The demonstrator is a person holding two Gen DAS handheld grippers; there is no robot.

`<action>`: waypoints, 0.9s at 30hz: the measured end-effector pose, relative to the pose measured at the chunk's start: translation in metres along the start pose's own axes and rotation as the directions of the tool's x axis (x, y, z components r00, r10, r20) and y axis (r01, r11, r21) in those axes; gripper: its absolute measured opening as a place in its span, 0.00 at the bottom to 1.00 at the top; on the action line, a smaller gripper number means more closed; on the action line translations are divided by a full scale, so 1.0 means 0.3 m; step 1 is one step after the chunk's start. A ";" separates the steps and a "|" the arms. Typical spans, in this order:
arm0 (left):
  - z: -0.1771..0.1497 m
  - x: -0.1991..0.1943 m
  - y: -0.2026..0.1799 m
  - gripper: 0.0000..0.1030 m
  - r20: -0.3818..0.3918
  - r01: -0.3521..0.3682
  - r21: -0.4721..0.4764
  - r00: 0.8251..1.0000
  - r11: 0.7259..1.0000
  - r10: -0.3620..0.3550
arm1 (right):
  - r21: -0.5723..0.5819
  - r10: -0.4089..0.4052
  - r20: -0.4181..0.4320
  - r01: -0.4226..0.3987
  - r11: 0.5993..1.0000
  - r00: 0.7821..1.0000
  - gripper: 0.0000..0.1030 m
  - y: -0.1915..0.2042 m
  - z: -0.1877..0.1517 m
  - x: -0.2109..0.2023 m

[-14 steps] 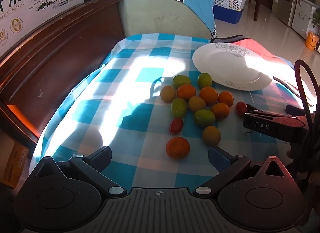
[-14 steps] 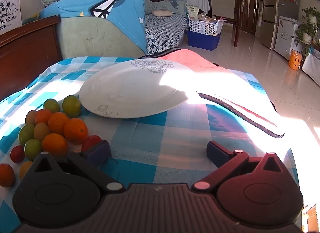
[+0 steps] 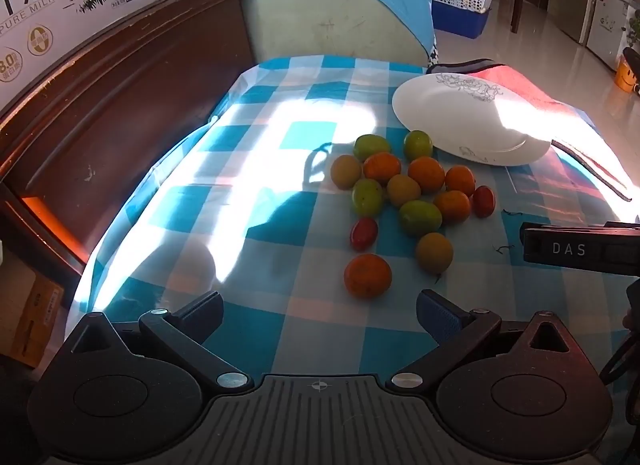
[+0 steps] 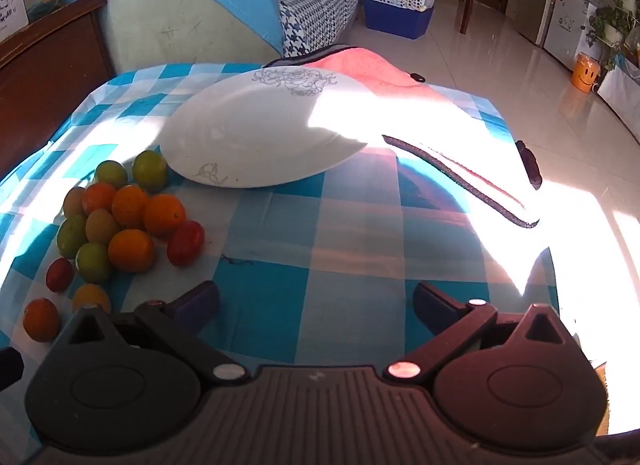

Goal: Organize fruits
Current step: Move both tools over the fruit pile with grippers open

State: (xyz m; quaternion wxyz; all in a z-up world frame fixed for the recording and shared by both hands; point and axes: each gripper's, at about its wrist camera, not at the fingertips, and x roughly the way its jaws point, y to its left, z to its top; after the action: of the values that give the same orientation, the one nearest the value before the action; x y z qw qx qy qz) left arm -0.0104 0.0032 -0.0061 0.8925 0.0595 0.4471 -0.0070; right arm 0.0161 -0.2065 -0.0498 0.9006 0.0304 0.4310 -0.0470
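A cluster of several small orange, green and red fruits lies on the blue checked tablecloth, and it also shows at the left of the right wrist view. An empty white plate with a flower print lies just behind the cluster; in the right wrist view the plate is ahead. My left gripper is open and empty, just short of the nearest orange fruit. My right gripper is open and empty over bare cloth, with a red fruit ahead to its left. The right gripper's side shows at the right of the left wrist view.
A pink towel with dark trim lies on the table's right part behind the plate. A dark wooden headboard runs along the left. A padded seat with a blue cover stands behind the table. The table edge drops off at right.
The right gripper has drawn back and up from the fruits: the red fruit that was at its left finger now lies clear ahead. The left gripper has barely moved.
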 end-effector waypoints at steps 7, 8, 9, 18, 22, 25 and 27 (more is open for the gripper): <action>0.003 -0.003 0.013 1.00 -0.005 -0.014 -0.014 1.000 1.000 0.014 | -0.067 -0.018 -0.004 0.018 0.998 1.000 0.99 0.019 -0.005 -0.102; 0.003 -0.002 0.015 1.00 -0.008 -0.018 -0.014 1.000 1.000 0.018 | -0.064 -0.016 -0.009 0.016 0.998 1.000 0.99 0.018 -0.008 -0.114; 0.002 0.001 0.016 1.00 -0.011 -0.023 -0.014 1.000 1.000 0.022 | -0.056 -0.013 -0.014 0.012 0.998 1.000 0.99 0.014 -0.009 -0.127; 0.004 0.010 0.035 1.00 -0.029 -0.047 -0.022 0.998 0.999 0.046 | -0.026 0.040 -0.036 -0.041 0.999 0.999 0.99 0.037 -0.014 -0.177; 0.007 0.011 0.035 1.00 -0.034 -0.058 -0.028 0.998 0.998 0.057 | -0.028 0.043 -0.065 -0.045 0.999 0.997 0.99 0.054 -0.024 -0.169; 0.008 0.015 0.029 1.00 -0.043 -0.061 -0.023 0.997 0.998 0.060 | -0.051 0.033 -0.081 -0.037 0.998 0.996 0.99 0.073 -0.034 -0.164; 0.007 0.016 0.026 1.00 -0.046 -0.066 -0.020 0.997 0.998 0.066 | -0.065 0.033 -0.082 -0.038 0.997 0.996 0.99 0.084 -0.038 -0.166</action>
State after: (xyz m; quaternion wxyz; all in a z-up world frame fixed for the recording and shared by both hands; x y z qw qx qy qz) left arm -0.0052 0.0109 -0.0079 0.8824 0.0650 0.4650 0.0285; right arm -0.0209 -0.1774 -0.0178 0.8836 0.0099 0.4679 -0.0155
